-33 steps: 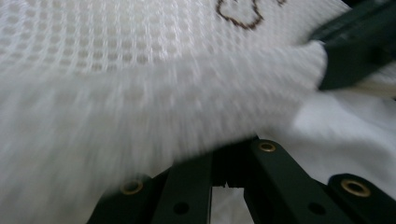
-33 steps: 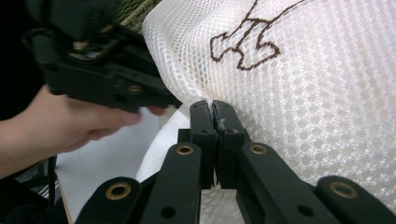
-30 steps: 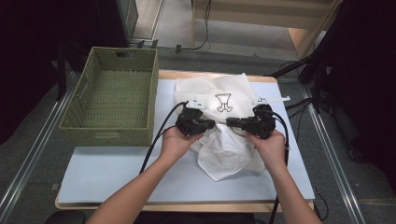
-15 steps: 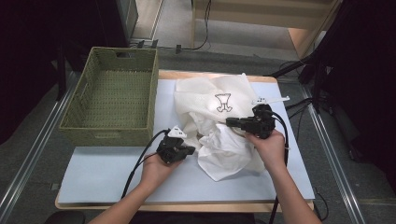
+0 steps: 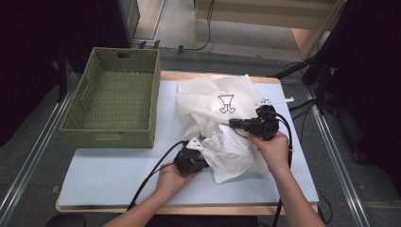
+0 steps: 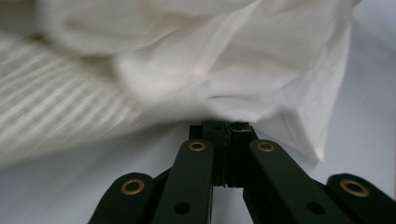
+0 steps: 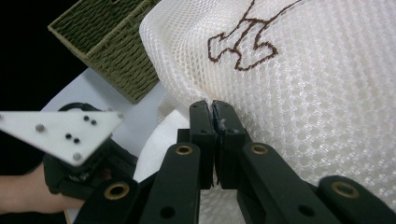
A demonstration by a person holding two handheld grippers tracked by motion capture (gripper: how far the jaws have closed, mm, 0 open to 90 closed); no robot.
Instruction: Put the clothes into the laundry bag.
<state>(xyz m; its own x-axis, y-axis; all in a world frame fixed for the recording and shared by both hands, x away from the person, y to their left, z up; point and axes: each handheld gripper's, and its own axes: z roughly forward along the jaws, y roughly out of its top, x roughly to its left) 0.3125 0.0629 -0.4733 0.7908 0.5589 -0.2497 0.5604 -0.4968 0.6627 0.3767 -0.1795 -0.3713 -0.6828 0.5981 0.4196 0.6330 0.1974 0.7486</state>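
Note:
A white mesh bag (image 5: 222,92) (image 7: 303,93) with a brown outline drawing lies at the back of the table. A crumpled white cloth (image 5: 236,156) (image 6: 257,70) spills from under it toward me. My right gripper (image 5: 232,124) (image 7: 212,109) points left, shut on the bag's mesh edge just below the drawing. My left gripper (image 5: 204,161) (image 6: 226,127) lies low at the cloth's left edge. Its jaws are shut and their tips touch a fold; no cloth shows between the pads.
An empty green woven basket (image 5: 108,137) (image 7: 107,42) stands at the left, partly off the pale blue mat (image 5: 118,175) that covers the table. A small white piece (image 5: 274,100) lies behind the right hand. Black cables trail from both grippers toward me.
My left gripper has left the bag beside the right gripper and come down toward me, to the cloth's near left edge. The right gripper and the bag have kept still.

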